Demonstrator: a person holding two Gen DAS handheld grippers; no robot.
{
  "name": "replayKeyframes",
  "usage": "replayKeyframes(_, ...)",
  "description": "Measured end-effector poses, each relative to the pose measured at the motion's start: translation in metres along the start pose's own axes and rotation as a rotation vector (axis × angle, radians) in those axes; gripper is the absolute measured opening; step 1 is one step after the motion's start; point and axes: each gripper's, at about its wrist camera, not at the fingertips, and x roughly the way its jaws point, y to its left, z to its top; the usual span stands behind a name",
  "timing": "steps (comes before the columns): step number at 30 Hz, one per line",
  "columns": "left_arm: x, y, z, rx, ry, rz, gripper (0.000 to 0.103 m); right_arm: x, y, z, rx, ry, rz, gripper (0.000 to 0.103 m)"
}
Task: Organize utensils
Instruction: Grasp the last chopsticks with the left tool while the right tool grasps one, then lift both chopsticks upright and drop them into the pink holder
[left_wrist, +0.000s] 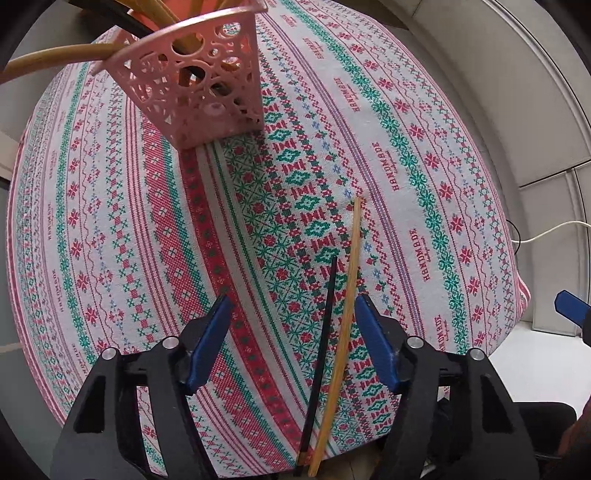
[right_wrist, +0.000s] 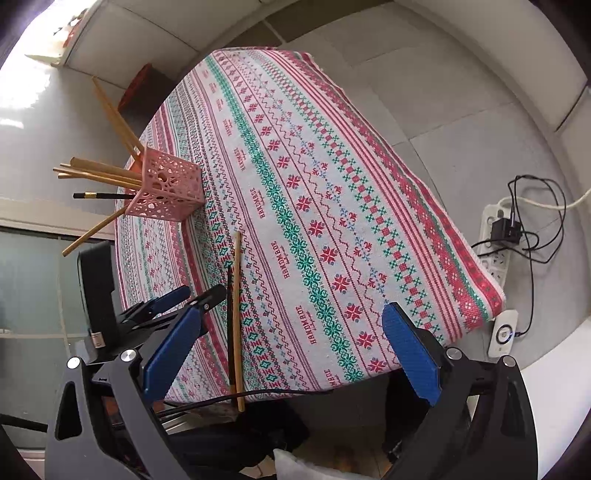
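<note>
Left gripper (left_wrist: 291, 314), jaws spread and empty, hovers over a black chopstick (left_wrist: 321, 332) and a bamboo chopstick (left_wrist: 341, 317) lying side by side between its fingers, nearer the right one; the right gripper (right_wrist: 295, 332) gapes wide, empty. Closing off-centre could catch both or flick one off the tablecloth (left_wrist: 406, 166) edge, far from the pink holder (left_wrist: 207, 99)

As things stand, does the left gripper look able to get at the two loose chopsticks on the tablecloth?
Probably yes. The left gripper is open, and both the black chopstick and the wooden chopstick lie between its fingers on the tablecloth, with nothing covering them.
</note>
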Motion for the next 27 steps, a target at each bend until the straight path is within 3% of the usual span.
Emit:
replayKeyframes(8,0.024,-0.008,-0.003,0.024,0.03,0.037,0.051,0.005,0.001,-0.002,-0.006,0.008,0.001,0.096)
replayKeyframes(17,0.026,-0.027,-0.008,0.078,0.009,0.083,0.04,0.011,0.0,-0.004,-0.003,0.015,-0.029,0.096)
replayKeyframes(20,0.021,-0.027,-0.013,0.077,-0.012,0.091,0.024,0.018,0.001,-0.004,-0.002,0.024,-0.042,0.096)
replayKeyframes(22,0.019,-0.019,-0.018,0.071,-0.021,0.082,0.006,0.025,0.003,-0.004,0.001,0.039,-0.046,0.096)
replayKeyframes(27,0.011,0.001,-0.032,0.053,-0.066,0.082,0.004,0.055,0.023,-0.006,-0.042,0.073,-0.101,0.096)
